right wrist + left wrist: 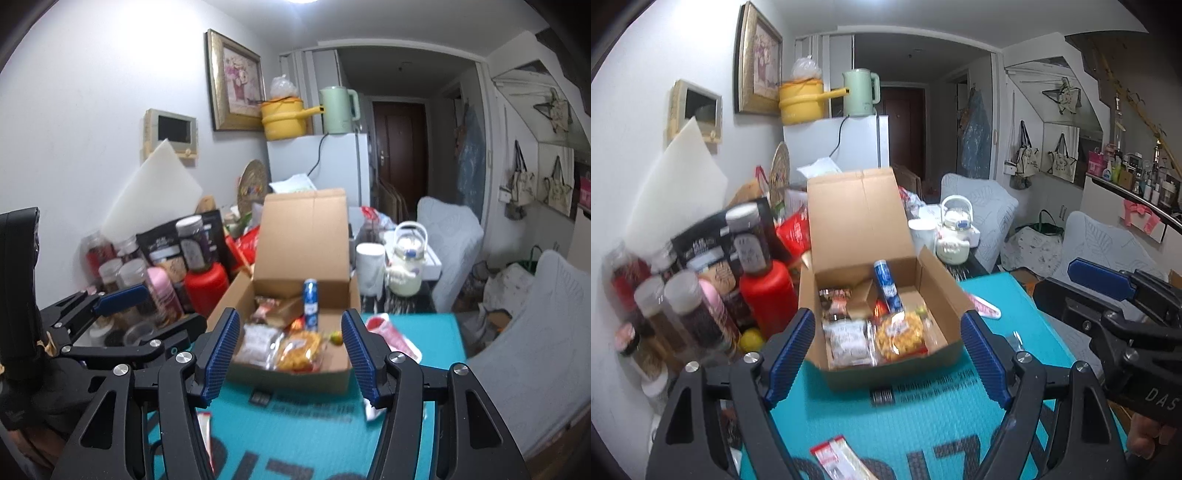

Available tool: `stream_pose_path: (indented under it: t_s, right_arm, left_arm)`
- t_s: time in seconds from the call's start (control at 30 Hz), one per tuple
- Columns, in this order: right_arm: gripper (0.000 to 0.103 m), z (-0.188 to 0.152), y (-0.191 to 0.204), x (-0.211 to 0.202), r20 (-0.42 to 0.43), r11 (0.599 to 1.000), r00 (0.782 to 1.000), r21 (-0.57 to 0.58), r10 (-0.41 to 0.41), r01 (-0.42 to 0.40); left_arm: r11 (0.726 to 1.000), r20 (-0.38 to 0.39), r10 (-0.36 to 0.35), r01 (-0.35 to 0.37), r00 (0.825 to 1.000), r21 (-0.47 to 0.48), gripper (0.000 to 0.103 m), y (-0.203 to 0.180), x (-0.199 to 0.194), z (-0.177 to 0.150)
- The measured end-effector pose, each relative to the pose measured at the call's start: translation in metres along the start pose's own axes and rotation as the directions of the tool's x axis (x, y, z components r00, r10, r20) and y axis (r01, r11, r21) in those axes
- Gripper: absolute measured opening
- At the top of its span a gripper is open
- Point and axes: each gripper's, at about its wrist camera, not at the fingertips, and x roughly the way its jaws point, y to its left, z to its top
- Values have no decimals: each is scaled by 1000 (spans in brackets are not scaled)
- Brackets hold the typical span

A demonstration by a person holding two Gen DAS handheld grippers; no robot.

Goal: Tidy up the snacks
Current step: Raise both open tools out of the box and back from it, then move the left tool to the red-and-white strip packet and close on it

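Far left against the white wall stands a crowd of clear plastic jars with pale lids (679,306), a pink bottle (164,291) and a squat red plastic container (768,295), all blurred. Just right of them, on the teal padded mat (923,435), sits the open brown cardboard box (886,373) with its lid flap standing upright at the back. Inside it lie a white-wrapped snack pack (847,341) at the front left, a clear bag of yellow snacks (901,332) beside it, small dark and orange packets behind, and a blue and white tube (886,288) leaning against the back wall.

The left gripper (888,356) hangs in front of the box with its blue ribbed fingers spread wide, nothing between them. A red and white flat packet (836,458) lies on the mat beneath it. The right gripper (290,356) is beside it, fingers parted to a medium gap and empty; the box is seen through that gap, not touched. A red and white wrapper (391,336) lies on the mat just right of the box.

Beyond the box to the right stand a white mug (371,266) and a white teapot (406,266)
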Motion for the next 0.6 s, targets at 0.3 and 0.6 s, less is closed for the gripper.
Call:
stream_pose_path:
  t_s: [0.3, 0.6]
  right_arm:
    - [58, -50, 6, -3, -46, 998, 999, 57, 13, -10]
    - [58, -96, 7, 6, -105, 995, 994, 97, 23, -13]
  left_arm:
    - [1000, -66, -4, 2, 998, -22, 81, 5, -5, -51]
    - [998, -128, -10, 3, 992, -60, 81, 8, -1, -97]
